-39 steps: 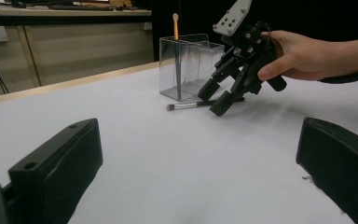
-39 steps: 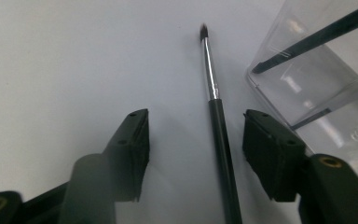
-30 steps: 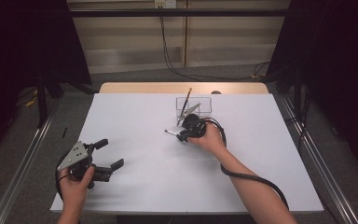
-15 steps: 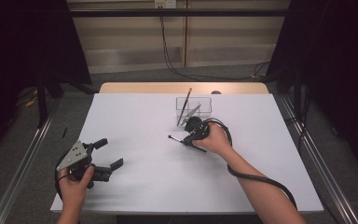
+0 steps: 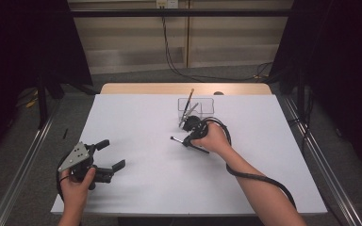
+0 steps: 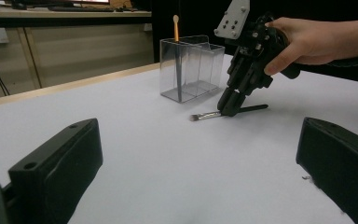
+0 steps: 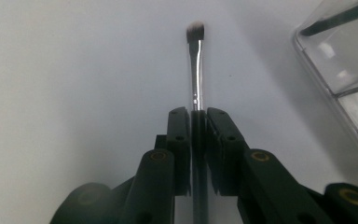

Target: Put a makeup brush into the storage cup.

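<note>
The makeup brush (image 7: 196, 70) lies pinched between the right claw (image 7: 197, 121) jaws.

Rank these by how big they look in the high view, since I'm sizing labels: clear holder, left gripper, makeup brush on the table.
1. left gripper, though it sits nearer the camera, which enlarges it.
2. clear holder.
3. makeup brush, thin and partly hidden by the right gripper clamping it.

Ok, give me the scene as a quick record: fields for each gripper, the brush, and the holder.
right gripper: shut on the makeup brush
makeup brush: lying on the table, bristles pointing away from the jaws
left gripper: open, holding nothing, near the table's front left
clear holder: upright beyond the brush, tools standing in it
table: white top
</note>
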A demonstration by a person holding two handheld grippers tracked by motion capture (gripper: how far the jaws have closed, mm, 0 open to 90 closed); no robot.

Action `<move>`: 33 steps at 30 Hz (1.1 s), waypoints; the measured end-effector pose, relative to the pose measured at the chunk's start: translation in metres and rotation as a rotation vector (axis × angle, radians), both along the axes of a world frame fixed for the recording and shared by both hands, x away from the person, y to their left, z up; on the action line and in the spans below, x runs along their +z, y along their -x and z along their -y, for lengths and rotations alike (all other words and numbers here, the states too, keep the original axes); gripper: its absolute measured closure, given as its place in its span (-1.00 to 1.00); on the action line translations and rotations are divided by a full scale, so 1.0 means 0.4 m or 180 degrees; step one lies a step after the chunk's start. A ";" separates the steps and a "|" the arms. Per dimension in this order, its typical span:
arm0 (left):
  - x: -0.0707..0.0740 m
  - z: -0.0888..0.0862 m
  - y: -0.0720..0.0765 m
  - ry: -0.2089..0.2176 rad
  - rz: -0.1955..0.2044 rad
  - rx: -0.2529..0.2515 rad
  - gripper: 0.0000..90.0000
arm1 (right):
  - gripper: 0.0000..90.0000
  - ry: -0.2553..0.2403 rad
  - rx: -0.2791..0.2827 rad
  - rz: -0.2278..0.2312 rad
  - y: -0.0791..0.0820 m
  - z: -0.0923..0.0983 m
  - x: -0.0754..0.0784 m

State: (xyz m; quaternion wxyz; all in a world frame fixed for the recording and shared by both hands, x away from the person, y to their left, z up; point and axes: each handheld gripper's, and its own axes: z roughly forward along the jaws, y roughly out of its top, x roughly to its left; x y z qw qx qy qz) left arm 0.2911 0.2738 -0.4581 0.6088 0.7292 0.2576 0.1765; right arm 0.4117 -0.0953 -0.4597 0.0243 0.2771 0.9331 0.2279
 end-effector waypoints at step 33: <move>-0.005 0.000 0.000 0.0019 -0.0041 0.0008 -1.00 | 0.87 0.0471 -0.0027 -0.0044 -0.005 -0.049 0.014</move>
